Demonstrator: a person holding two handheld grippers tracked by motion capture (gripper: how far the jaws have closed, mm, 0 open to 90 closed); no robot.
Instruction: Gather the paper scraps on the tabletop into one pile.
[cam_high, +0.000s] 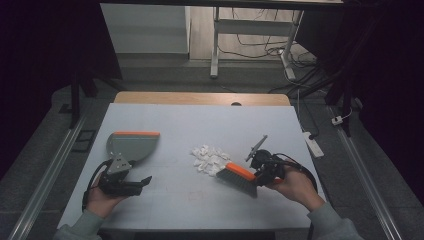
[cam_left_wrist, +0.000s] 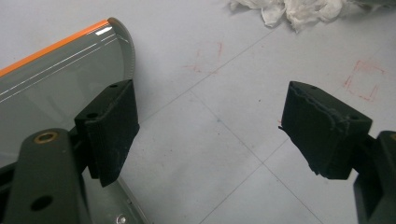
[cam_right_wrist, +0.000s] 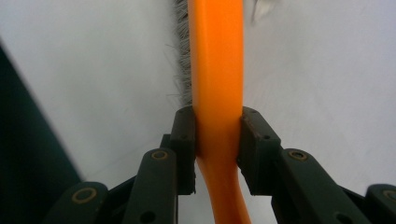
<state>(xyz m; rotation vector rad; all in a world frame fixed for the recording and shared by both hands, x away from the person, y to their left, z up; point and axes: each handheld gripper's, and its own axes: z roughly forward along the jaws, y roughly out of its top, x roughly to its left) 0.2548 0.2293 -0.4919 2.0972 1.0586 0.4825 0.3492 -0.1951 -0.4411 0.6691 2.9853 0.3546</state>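
Note:
A grey dustpan with an orange front lip lies on the white table at the left. My left gripper hovers just in front of it, open and empty. In the left gripper view the dustpan sits beside and behind the left pad, with the gripper open over bare table. An orange hand brush with grey bristles rests right of centre, beside a pile of white paper scraps. My right gripper is shut on the brush's orange handle; both pads press its sides.
Faint red square marks show on the table surface. A wooden strip runs along the table's far edge. A white power strip lies on the floor off the right edge. Metal rails flank the table on both sides.

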